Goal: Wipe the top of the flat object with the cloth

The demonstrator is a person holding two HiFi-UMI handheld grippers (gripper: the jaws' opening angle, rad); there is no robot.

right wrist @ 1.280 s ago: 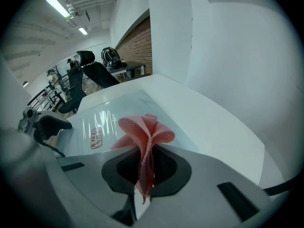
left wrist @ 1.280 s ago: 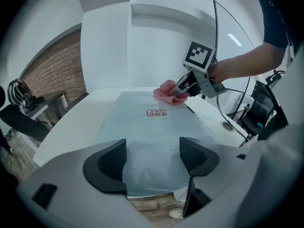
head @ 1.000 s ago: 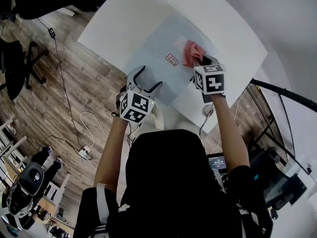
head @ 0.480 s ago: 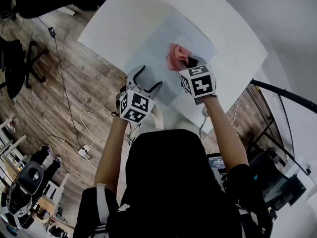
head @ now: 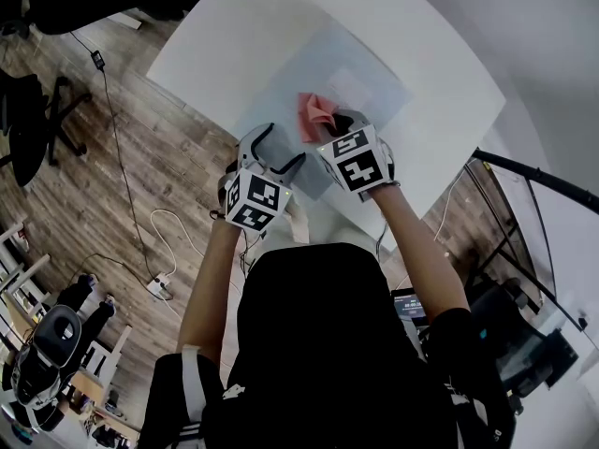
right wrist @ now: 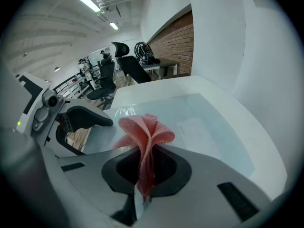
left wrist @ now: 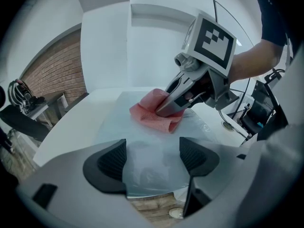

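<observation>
Cloth [right wrist: 145, 127], pink, pinched tight in right gripper [right wrist: 142, 175], resting on flat object [head: 365, 78] close to its near edge. Left gripper [left wrist: 152, 158] just beside, jaws spread, empty, at that same edge. Bare surface ahead and rightward; white table [head: 234, 26] all around.

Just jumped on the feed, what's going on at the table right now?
A person is working with two handheld grippers at a white table. The right gripper is shut on a pink cloth and holds it down on the flat translucent sheet, near its middle. The left gripper sits at the sheet's near edge, jaws apart, gripping nothing.
</observation>
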